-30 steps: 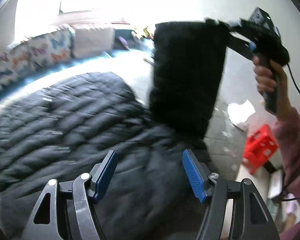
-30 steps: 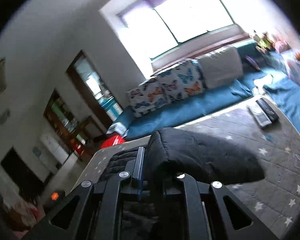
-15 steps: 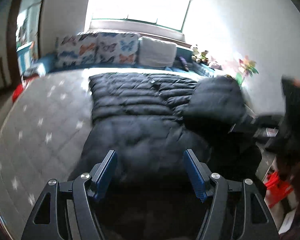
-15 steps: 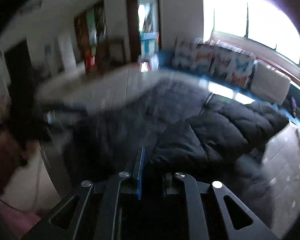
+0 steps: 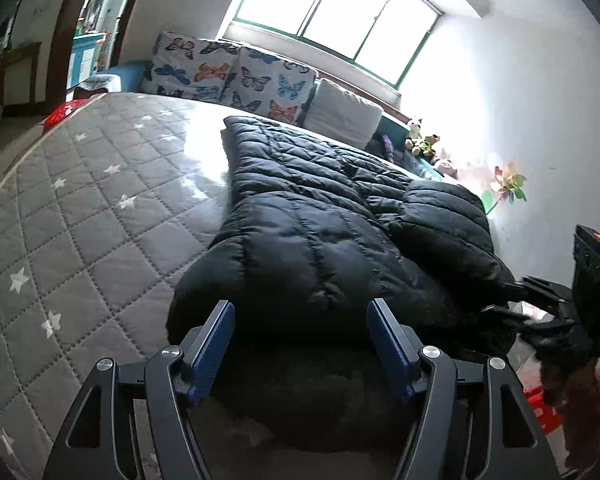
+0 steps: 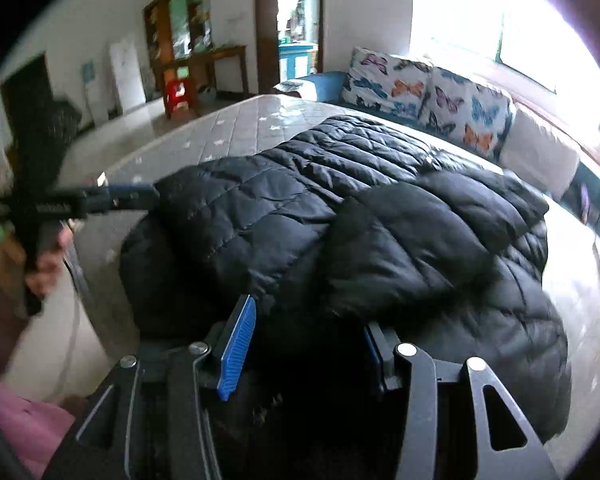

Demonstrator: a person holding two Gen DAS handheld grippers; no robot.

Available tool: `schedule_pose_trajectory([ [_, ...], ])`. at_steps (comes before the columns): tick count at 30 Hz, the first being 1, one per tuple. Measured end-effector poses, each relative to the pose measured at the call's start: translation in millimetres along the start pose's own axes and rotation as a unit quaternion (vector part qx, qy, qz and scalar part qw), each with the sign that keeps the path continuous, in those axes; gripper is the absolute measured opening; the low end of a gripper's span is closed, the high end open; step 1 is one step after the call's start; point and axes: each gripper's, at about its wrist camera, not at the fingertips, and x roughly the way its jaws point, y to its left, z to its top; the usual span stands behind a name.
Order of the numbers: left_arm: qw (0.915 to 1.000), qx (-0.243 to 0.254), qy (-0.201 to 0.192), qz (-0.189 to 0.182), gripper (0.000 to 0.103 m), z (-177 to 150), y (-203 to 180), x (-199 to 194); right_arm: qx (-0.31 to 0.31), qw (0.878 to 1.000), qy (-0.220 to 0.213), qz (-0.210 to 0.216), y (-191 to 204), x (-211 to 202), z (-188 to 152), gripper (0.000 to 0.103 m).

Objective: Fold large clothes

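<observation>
A black puffer jacket [image 5: 320,220] lies spread on the grey star-quilted mattress [image 5: 80,220]. One sleeve [image 6: 420,240] is folded across its body. My left gripper [image 5: 300,312] hovers open over the jacket's near hem, its blue pads bare. From the right wrist view, the left gripper [image 6: 150,192] sits at the jacket's left edge. My right gripper [image 6: 306,320] has its jaws opening. Dark jacket fabric lies between them, and the left blue pad's face shows free. In the left wrist view the right gripper [image 5: 504,300] is at the jacket's right edge.
Butterfly cushions [image 5: 236,72] and a white cushion [image 5: 344,114] line the far end under a bright window. Soft toys [image 5: 420,140] sit at the far right. A person's hand [image 6: 46,264] and pink sleeve [image 6: 24,416] hold the left gripper. A red stool [image 6: 179,92] stands beyond the mattress.
The right gripper brought the raised sleeve down onto the jacket, then its jaws parted. Both views swung round and lowered toward the jacket's near edge.
</observation>
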Motion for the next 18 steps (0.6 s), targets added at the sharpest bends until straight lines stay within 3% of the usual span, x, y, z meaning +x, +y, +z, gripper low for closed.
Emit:
schedule_pose_trajectory([
  [4,0.9999,-0.008,-0.008,0.013,0.072,-3.2,4.1,-3.3,0.054,0.998,-0.021,0.009,-12.2,-23.5,-7.8,0.054],
  [7,0.9996,-0.015,-0.017,0.016,0.072,-3.1,3.2,-8.9,0.068,0.996,-0.034,-0.049,-27.8,-31.2,-6.7,0.054],
  [11,0.9990,-0.025,-0.034,0.013,0.072,-3.1,1.8,-21.2,0.062,0.988,-0.020,-0.139,-37.2,-14.0,1.4,0.054],
  [15,0.9987,-0.024,-0.044,0.010,0.072,-5.4,-2.1,-34.7,0.048,0.992,-0.041,-0.111,-16.4,-3.8,17.7,0.054],
  [18,0.9983,-0.012,-0.053,0.020,0.072,-6.9,-7.4,-45.2,0.015,0.995,-0.072,-0.063,16.9,-4.3,32.1,0.054],
])
